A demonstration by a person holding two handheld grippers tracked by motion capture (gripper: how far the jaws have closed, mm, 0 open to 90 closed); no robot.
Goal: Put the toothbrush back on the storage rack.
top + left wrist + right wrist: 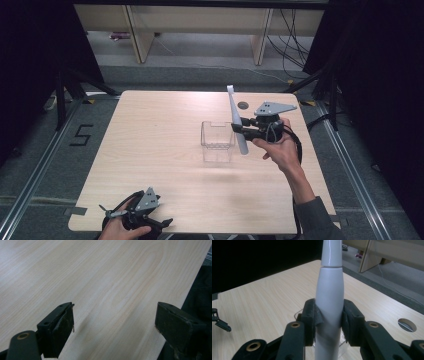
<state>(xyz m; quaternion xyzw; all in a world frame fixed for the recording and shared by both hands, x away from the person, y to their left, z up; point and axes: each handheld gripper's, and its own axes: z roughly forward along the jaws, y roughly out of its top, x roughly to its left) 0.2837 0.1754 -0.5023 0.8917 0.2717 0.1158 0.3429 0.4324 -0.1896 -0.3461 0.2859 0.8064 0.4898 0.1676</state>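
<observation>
My right gripper (241,128) is shut on a long white-grey wand-shaped object (236,118), an electric-toothbrush-like handle, held tilted above the table just right of a clear plastic box (217,141). In the right gripper view the white handle (329,302) is pinched between both pads, rising up the middle of the picture, with a corner of the clear box (298,315) behind it. My left gripper (135,212) rests at the table's near left edge in a hand. In the left gripper view its jaws stand wide apart over bare wood, with the left gripper (115,325) holding nothing.
The light wooden table (165,165) has a round cable hole (243,105) near its far right edge. Black curtains stand on both sides, with wooden furniture legs and cables on the floor beyond. A floor mark "5" (82,135) lies to the left.
</observation>
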